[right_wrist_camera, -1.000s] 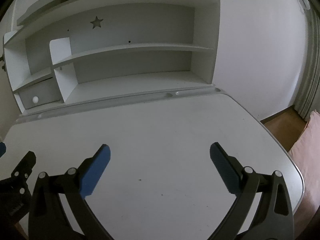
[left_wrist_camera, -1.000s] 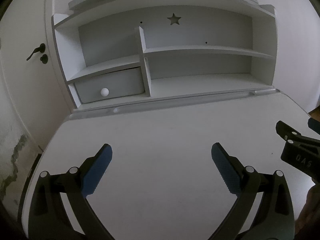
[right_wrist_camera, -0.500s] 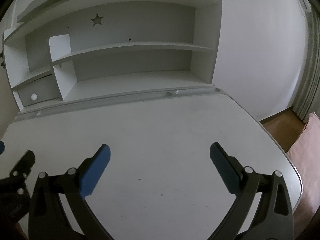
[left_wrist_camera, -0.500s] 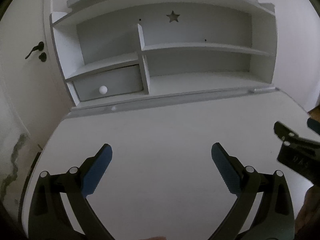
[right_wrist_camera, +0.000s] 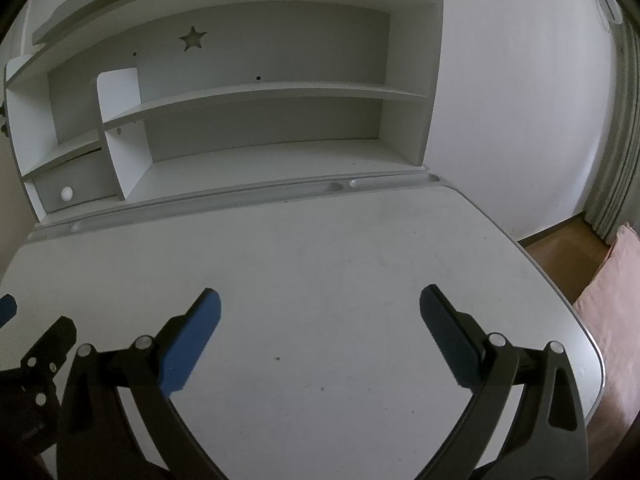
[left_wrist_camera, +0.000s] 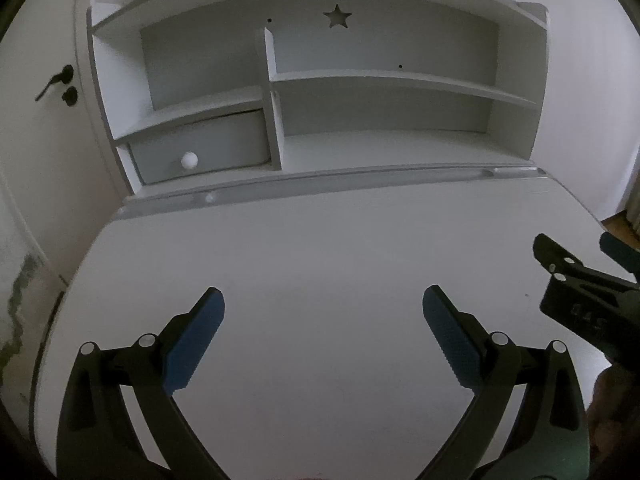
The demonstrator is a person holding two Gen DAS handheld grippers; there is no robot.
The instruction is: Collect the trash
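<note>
No trash shows in either view apart from a few tiny dark specks (right_wrist_camera: 277, 359) on the white desk top (right_wrist_camera: 320, 264). My left gripper (left_wrist_camera: 323, 322) hovers open over the desk (left_wrist_camera: 320, 248), nothing between its blue pads. My right gripper (right_wrist_camera: 319, 322) is open too, over the desk's right half, holding nothing. The right gripper (left_wrist_camera: 576, 276) also appears at the right edge of the left wrist view. Part of the left gripper (right_wrist_camera: 36, 344) shows at the left edge of the right wrist view.
A white hutch (left_wrist_camera: 320, 92) with bare shelves stands at the back of the desk, with a grey drawer (left_wrist_camera: 200, 152) and round knob at lower left. A door with a black handle (left_wrist_camera: 56, 80) is on the left. Wooden floor (right_wrist_camera: 568, 248), a curtain and pink fabric (right_wrist_camera: 616, 312) lie to the right.
Both views have shifted slightly, with the hutch sitting a little lower in the right wrist view. Both grippers stay open and hold nothing.
</note>
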